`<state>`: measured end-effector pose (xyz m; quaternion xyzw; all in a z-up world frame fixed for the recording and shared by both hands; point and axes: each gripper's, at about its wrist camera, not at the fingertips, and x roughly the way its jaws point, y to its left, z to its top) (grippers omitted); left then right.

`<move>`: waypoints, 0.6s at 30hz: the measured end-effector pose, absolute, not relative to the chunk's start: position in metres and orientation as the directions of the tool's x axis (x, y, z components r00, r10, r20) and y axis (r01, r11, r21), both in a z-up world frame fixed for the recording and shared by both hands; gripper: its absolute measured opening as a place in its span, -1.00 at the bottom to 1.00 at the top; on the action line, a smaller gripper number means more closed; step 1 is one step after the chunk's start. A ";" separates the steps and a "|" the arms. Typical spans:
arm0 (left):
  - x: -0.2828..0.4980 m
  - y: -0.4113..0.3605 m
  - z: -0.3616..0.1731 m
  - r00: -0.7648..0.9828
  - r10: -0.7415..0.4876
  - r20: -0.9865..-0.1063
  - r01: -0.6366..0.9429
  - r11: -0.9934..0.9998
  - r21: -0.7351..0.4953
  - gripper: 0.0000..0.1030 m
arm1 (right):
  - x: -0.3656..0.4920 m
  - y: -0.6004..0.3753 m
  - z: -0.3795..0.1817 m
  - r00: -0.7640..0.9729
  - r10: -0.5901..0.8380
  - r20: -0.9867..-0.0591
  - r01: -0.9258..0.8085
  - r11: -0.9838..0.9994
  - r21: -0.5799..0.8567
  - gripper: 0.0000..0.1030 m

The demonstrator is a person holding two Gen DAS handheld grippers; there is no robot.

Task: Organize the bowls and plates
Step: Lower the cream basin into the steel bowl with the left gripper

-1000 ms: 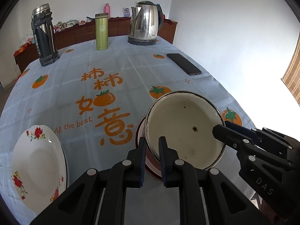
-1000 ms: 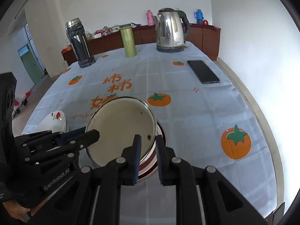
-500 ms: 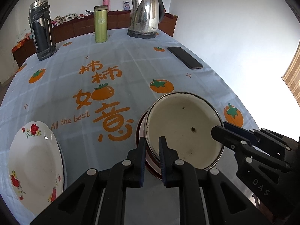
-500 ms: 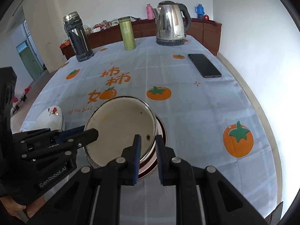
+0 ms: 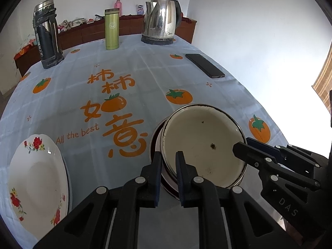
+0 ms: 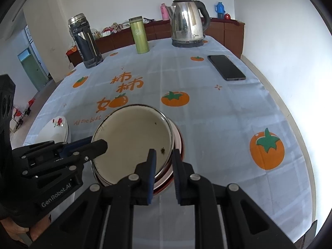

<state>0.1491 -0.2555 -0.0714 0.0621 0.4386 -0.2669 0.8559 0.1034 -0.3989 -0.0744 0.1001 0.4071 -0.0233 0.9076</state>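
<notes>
Since a second ago almost nothing has moved: both grippers still pinch the same bowl, and only the view has tipped a little. The tabletop (image 5: 145, 66) with its orange fruit cloth spreads out far ahead of the fingers. The cream bowl (image 5: 204, 145) sits right at the fingertips, nested on a red-rimmed dish (image 6: 180, 143). The left gripper (image 5: 168, 166) is clenched on the bowl's near-left rim, and the right gripper (image 6: 162, 164) is clenched on its near-right rim. The flowered plate (image 5: 35, 176) lies well off to the left of the left fingers, by itself. I think the bowl stack is almost made. Letting go and tidying the flowered plate look like what is left.
</notes>
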 end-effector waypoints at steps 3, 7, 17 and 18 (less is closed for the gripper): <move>0.149 -0.255 -0.072 0.476 -0.406 -0.780 0.512 0.849 -0.130 -0.71 | 0.102 -0.399 -0.074 0.670 0.039 -0.741 0.123 0.979 0.163 -0.68; 0.148 -0.254 -0.072 0.480 -0.413 -0.774 0.509 0.850 -0.137 -0.71 | 0.099 -0.396 -0.074 0.678 0.031 -0.734 0.121 0.981 0.153 -0.68; 0.148 -0.253 -0.072 0.483 -0.424 -0.766 0.508 0.848 -0.150 -0.71 | 0.096 -0.392 -0.076 0.694 0.006 -0.720 0.121 0.985 0.125 -0.69; 0.148 -0.253 -0.072 0.483 -0.425 -0.766 0.508 0.848 -0.151 -0.71 | 0.096 -0.392 -0.076 0.696 0.003 -0.718 0.122 0.985 0.123 -0.69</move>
